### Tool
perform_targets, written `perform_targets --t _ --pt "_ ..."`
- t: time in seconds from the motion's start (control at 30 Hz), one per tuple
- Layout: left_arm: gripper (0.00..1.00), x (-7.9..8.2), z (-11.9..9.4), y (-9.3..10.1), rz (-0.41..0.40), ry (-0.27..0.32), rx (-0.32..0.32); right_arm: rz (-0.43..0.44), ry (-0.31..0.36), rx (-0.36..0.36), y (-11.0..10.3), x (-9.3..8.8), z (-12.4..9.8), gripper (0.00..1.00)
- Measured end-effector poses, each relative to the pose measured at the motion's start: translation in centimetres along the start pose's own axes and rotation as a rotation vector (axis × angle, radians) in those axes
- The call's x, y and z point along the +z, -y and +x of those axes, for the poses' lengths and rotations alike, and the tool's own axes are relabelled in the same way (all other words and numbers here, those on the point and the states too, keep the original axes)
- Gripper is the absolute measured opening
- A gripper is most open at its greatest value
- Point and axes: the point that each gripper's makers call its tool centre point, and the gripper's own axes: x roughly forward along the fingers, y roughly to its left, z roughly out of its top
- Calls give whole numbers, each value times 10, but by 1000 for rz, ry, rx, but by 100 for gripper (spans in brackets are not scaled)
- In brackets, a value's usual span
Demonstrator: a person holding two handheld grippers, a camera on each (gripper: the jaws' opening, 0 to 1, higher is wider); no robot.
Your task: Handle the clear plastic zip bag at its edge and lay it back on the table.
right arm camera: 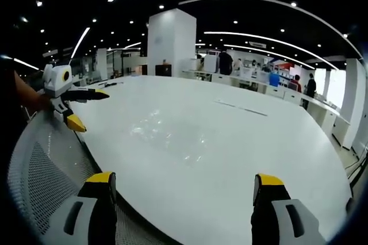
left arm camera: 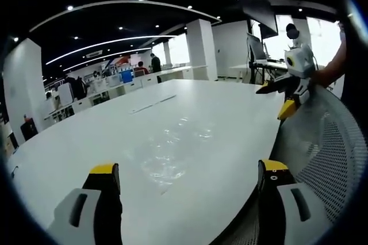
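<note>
Both tools, left tool (left arm camera: 187, 179) and right tool (right arm camera: 183, 190), gape wide near the table (right arm camera: 276, 141) edge; zip bag (left arm camera: 172, 153) lies flat.

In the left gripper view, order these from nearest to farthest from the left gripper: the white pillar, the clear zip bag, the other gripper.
From the left gripper:
1. Clear zip bag, just ahead on the table.
2. Right gripper, upper right, past the table edge.
3. White pillar, far behind.

The clear plastic zip bag (left arm camera: 172, 153) is seen lying flat on the white table (left arm camera: 86, 136), nearly invisible but for glints and creases, near the table's edge (right arm camera: 167, 136).
</note>
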Motion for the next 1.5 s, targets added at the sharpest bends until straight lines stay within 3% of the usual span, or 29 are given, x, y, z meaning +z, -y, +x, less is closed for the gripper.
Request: perform_targets --t 0.33,0.67,1.1,1.5 --pt "99 5 2 0 30 -10 -16 5 -6 -2 0 -1 0 100" --pt "98 27 13 -15 75 2 -27 10 -11 1 0 -3 1 100" --pt "96 42 23 -45 70 24 20 23 -5 -12 1 -2 0 100" --pt "93 46 41 -48 66 14 20 27 1 -15 3 0 -1 100"
